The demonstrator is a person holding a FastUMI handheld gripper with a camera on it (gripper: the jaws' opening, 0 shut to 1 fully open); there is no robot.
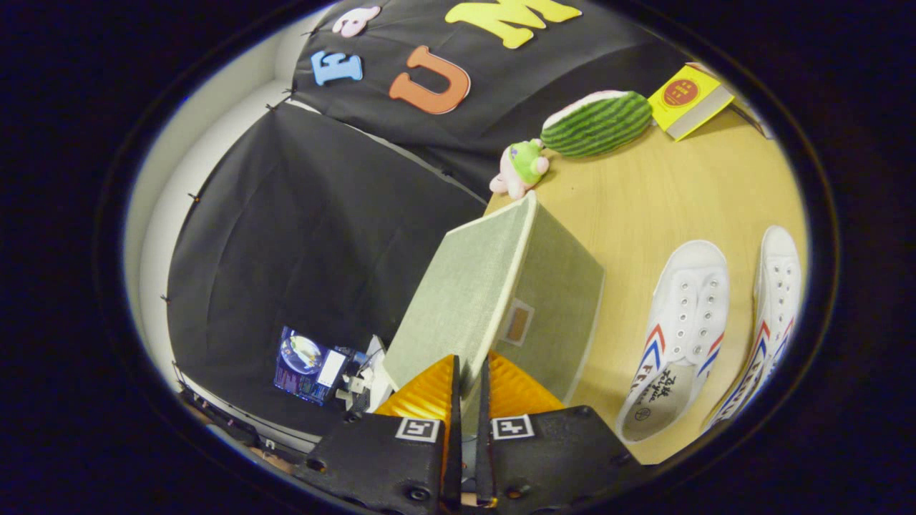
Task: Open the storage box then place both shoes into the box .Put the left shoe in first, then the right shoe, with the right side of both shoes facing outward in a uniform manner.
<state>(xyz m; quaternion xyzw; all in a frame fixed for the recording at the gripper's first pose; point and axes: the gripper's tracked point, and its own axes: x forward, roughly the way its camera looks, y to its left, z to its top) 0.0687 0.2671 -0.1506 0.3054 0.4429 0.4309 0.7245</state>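
Wooden surface (665, 207) spreading from twelve to four o'clock ahead of the tool, under the dark booth wall. Grey-green fabric storage box (551, 300) dead ahead at twelve o'clock, its lid (465, 293) swung up and standing steeply on edge. Two white canvas shoes with red and blue chevrons at about three o'clock of the box, well apart from it, lying side by side: nearer shoe (680, 329) with its opening toward the tool, farther shoe (773, 322) just beside it. Plush watermelon slice (597, 121) at one o'clock beyond the box, yellow book (690, 96) just beside it, small pink-and-green plush toy (521, 168) beyond the box's far corner. Tool (466, 379) clenched on the lid's near edge, both fingers pressing its thin rim, lid mid-lift.

Likely risks, as judgement: thin rim slipping out of the pinch and the lid dropping shut; pulling too far and dragging or tipping the light box; letting go before the lid rests past upright. Which shoe is the left one: cannot tell with certainty, so wrong order possible.
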